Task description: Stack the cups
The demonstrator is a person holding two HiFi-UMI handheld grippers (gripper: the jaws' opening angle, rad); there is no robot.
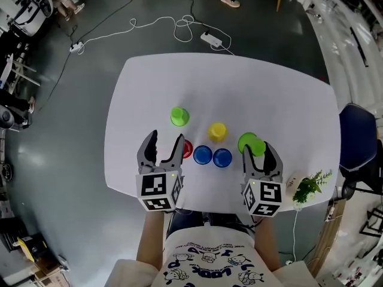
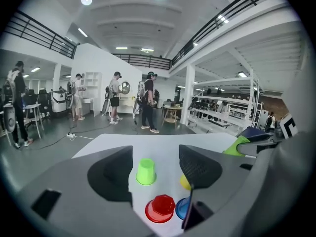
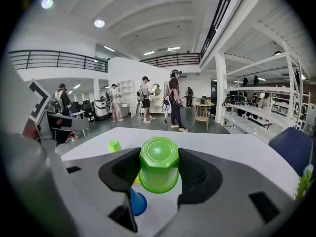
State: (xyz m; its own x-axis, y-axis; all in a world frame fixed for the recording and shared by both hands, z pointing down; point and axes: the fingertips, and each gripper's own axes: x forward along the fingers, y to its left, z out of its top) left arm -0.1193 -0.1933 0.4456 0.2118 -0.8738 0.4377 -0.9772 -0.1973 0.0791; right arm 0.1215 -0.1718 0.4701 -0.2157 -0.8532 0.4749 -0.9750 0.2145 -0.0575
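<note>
Right gripper view, green cup (image 3: 159, 171) clamped between jaws

Six cups at the white table (image 1: 287, 94). Two are green: one green cup (image 1: 179, 116) near the table's middle, and a second green cup (image 1: 251, 143) raised above the table's near side. Two are blue: a blue cup (image 1: 203, 155) and another blue cup (image 1: 222, 157), side by side near the table's front. One yellow cup (image 1: 217, 131). One red cup (image 1: 188, 150). One small plant (image 1: 308, 187) at the table's near corner.

Green cup (image 3: 159, 165) clamped between fingers (image 3: 196, 176) (base outward), white table (image 3: 237, 152) below
</note>
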